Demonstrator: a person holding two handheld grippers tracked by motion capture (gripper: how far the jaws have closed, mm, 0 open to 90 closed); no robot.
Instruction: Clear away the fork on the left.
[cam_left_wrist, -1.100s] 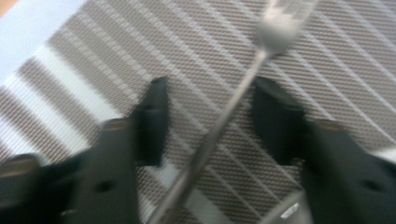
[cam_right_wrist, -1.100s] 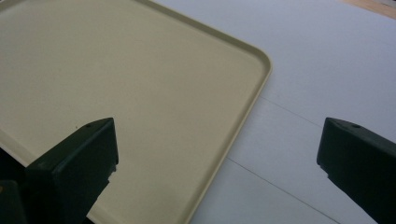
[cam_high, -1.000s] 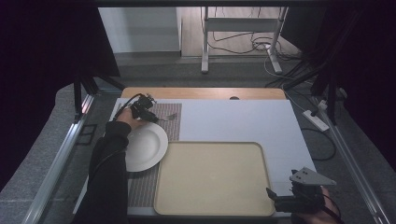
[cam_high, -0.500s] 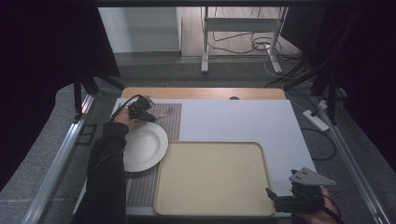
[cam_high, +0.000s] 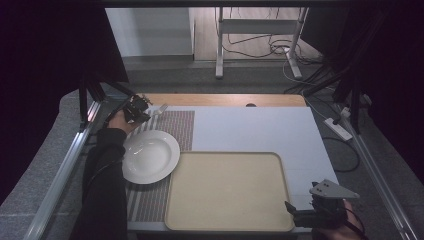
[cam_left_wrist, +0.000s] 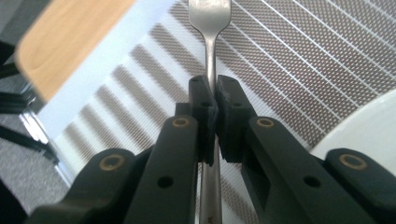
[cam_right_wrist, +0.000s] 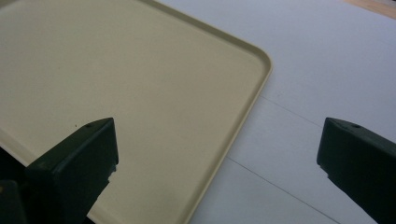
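In the high view, the left gripper (cam_high: 142, 106) sits at the far left corner of the striped placemat (cam_high: 172, 127), pinching a fork (cam_high: 159, 108) whose tines point away toward the wooden table edge (cam_high: 225, 99). The white plate (cam_high: 150, 156) lies on the placemat just nearer the person than the fork (the dark sleeve (cam_high: 105, 185) runs along its left rim). A beige tray (cam_high: 227, 192) lies just right of the plate, its left edge overlapping the placemat. The right gripper (cam_high: 295, 212) rests at the tray's near right corner, over the white tabletop (cam_high: 260, 130).

In the left gripper view, the jaws are pressed together on the fork (cam_left_wrist: 211, 56) handle; the tines reach out ahead over the placemat (cam_left_wrist: 289, 60), and the plate (cam_left_wrist: 364, 126) rim curves in at the lower right.

In the right gripper view, the jaws stand spread wide with nothing between them, above the corner of the tray (cam_right_wrist: 140, 84) and the tabletop (cam_right_wrist: 317, 70) beside it.
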